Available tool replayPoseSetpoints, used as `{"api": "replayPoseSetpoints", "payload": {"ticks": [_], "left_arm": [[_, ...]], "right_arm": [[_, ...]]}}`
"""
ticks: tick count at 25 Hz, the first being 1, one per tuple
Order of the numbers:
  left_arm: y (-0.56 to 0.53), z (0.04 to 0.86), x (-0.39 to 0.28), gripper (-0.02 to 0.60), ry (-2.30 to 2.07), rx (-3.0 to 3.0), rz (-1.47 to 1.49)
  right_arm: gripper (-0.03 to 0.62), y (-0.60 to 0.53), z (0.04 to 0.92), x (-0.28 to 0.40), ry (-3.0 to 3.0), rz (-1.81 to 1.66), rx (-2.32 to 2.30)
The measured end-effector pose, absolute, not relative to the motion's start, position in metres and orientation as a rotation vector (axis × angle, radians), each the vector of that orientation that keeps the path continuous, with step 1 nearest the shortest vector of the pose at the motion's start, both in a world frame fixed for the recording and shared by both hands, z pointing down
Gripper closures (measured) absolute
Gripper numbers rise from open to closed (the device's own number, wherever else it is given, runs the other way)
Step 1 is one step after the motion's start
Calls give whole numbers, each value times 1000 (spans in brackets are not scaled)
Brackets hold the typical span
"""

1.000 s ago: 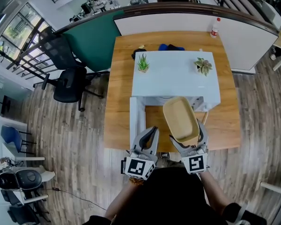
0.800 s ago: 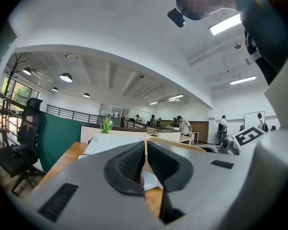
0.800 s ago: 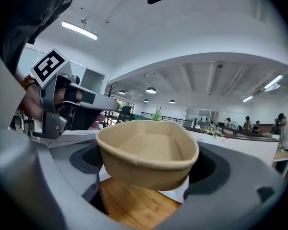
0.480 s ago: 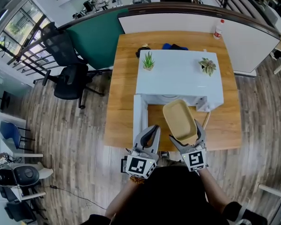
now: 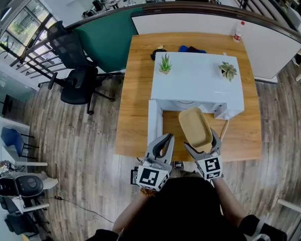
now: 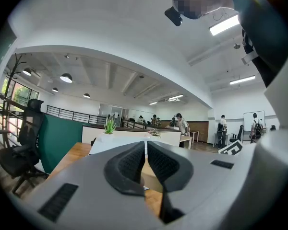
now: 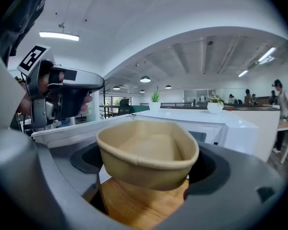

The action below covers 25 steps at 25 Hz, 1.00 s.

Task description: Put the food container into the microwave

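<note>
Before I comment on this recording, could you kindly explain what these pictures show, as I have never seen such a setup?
There is no robot here: a person holds a tool in each hand, each ending in two-jaw tongs. One picture comes from a camera on the person's head, looking steeply down. The other two come from cameras riding on the tools, looking along their jaws. On the wooden table stands a white microwave with its door open and small potted plants on top. The left tongs are closed and empty. The right tongs grip an empty tan food container, held before the microwave's opening.
</note>
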<state>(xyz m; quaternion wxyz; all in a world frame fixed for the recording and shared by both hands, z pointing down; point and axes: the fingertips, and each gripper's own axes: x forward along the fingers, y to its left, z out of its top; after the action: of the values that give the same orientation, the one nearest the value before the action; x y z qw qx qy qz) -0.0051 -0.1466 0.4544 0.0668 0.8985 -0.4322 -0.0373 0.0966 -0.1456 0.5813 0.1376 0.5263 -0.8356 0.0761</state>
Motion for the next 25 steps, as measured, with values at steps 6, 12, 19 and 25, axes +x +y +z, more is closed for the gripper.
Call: {"api": "replayPoseSetpoints", "payload": {"ticks": [6, 12, 19, 25], "left_arm": [[-146, 456, -11, 546, -1314, 2698, -113], [-144, 456, -16, 546, -1329, 2692, -121], [-141, 459, -17, 546, -1341, 2681, -126], [-141, 456, -23, 546, -1359, 2674, -140]], "right_arm": [[63, -149, 592, 102, -2398, 259, 1561], [63, -150, 601, 106, -2377, 280, 1580], [63, -149, 603, 106, -2369, 283, 1547], [63, -146, 606, 105, -2333, 307, 1518]]}}
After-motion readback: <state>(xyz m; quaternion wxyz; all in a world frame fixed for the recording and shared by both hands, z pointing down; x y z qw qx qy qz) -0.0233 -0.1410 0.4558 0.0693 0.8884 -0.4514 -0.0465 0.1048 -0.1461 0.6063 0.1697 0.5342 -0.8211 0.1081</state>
